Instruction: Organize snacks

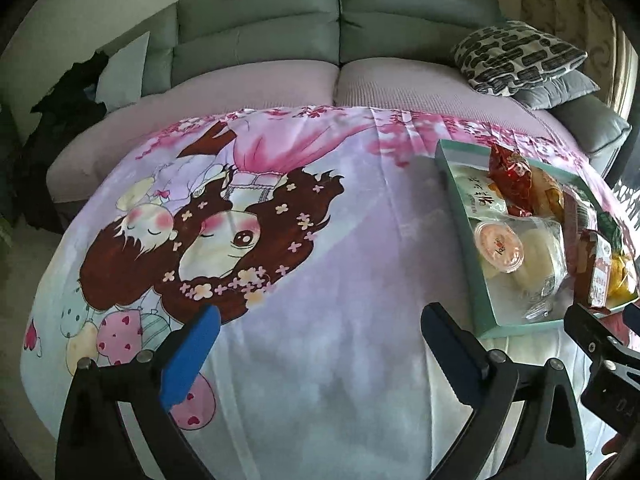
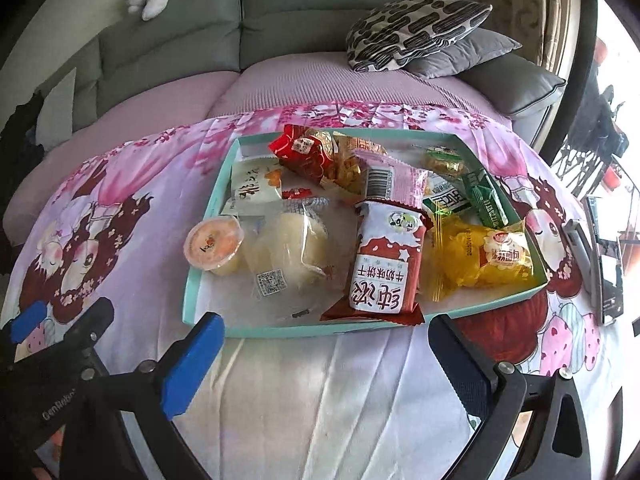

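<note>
- Both tools come first to the eye: the right tool [image 2: 324, 354] hangs just short of the tray's near rim, jaws spread wide with only bare cloth between them.
- Left of the tray, the left tool [image 1: 320, 340] hovers over the cartoon-print cloth [image 1: 320, 380], also gaping wide and holding nothing.
- All the snacks sit inside the shallow teal tray [image 2: 280, 330], which rests on the cloth-covered counter in front of the grey sofa [image 2: 320, 4].
- Near the tray's front rim, about the middle, lies a red and white biscuit packet [image 2: 386, 264], its long side running from the near rim toward the far one, roughly in line with the right tool's pointing.
- At the tray's left edge stands a jelly cup [image 2: 214, 242], touching a clear-wrapped pale bun [image 2: 288, 252].
- Toward the tray's right end lie a yellow packet [image 2: 486, 258] and a green packet [image 2: 486, 198].
- My guess: the right tool is far better placed, since the tray lies straight ahead of it, while the left tool has the tray off to its right.
</note>
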{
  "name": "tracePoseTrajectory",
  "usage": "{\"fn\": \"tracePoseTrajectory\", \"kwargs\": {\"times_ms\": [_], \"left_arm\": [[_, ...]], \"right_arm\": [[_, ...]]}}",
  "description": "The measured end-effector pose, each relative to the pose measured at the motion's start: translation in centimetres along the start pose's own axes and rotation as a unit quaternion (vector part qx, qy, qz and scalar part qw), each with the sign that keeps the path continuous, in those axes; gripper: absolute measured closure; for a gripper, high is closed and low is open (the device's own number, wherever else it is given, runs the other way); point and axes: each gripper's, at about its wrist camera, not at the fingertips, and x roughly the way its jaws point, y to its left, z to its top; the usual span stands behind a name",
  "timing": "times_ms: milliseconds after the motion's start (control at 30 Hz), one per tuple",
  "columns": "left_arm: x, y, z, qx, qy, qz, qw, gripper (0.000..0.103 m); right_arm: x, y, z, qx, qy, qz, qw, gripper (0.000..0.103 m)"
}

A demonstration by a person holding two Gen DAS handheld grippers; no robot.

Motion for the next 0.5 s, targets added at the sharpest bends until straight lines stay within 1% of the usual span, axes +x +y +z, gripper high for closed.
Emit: {"fn": "tracePoseTrajectory", "kwargs": {"times_ms": [100, 200, 267, 500], "left_arm": [[0.2, -0.6, -0.2, 0.010, 0.003, -0.003, 0.9999, 0.003], [0.8, -0.9, -0.5, 0.015, 0.012, 0.009, 0.9998, 0.003], [1.3, -0.9, -0.6, 0.013, 0.020, 0.016, 0.9996, 0.003], [2.1, -0.4, -0.5, -0.003, 0.031, 0.014, 0.9994, 0.003]], "right_arm": [[0.3, -0.3, -0.1, 0.006, 0.005, 0.003, 1.000, 0.000], [0.8, -0.7, -0.1, 0.009, 0.012, 0.000, 1.000, 0.000], [1.1, -0.9, -0.2, 0.010, 0.016, -0.003, 1.000, 0.000], [1.8, -1.1, -0.4, 0.007, 0.026, -0.009, 1.000, 0.000]]}}
